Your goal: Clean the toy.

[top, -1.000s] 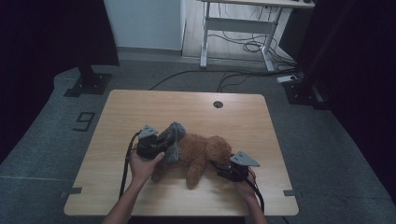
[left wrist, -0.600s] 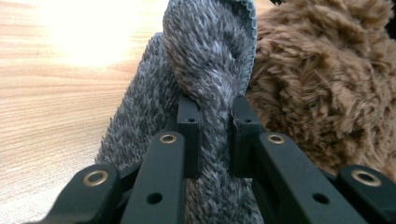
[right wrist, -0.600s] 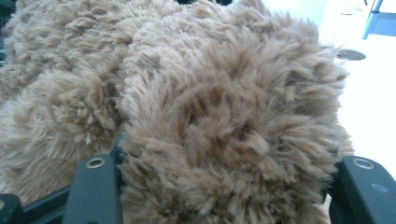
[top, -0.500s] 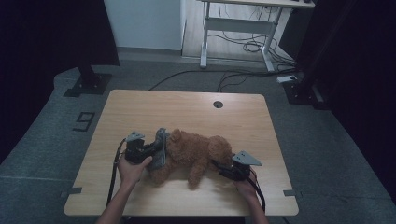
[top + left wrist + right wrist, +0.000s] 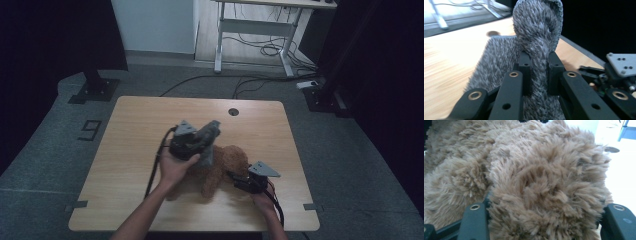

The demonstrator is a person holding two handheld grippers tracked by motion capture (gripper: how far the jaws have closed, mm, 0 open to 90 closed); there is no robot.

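A brown plush dog (image 5: 223,167) lies on the wooden table (image 5: 145,120), near its front edge. My left gripper (image 5: 204,142) is raised over the toy's left side and is shut on a grey fuzzy cloth (image 5: 210,134). In the left gripper view the cloth (image 5: 536,25) stands up between the jaws of that gripper (image 5: 539,60) and drapes down to the left. My right gripper (image 5: 238,180) rests low at the toy's right side. In the right gripper view it (image 5: 544,220) is shut on a thick tuft of the toy's brown fur (image 5: 544,177).
A round cable hole (image 5: 233,111) sits near the table's far edge. Beyond it are a desk frame with loose cables (image 5: 255,37) and a black stand base (image 5: 95,90) at the far left. The right gripper's grey plate (image 5: 621,63) is close to the left gripper's right.
My left gripper swung left beside the toy, then rose and moved right, carrying the grey cloth up over the toy. The right gripper and the toy stayed in place.
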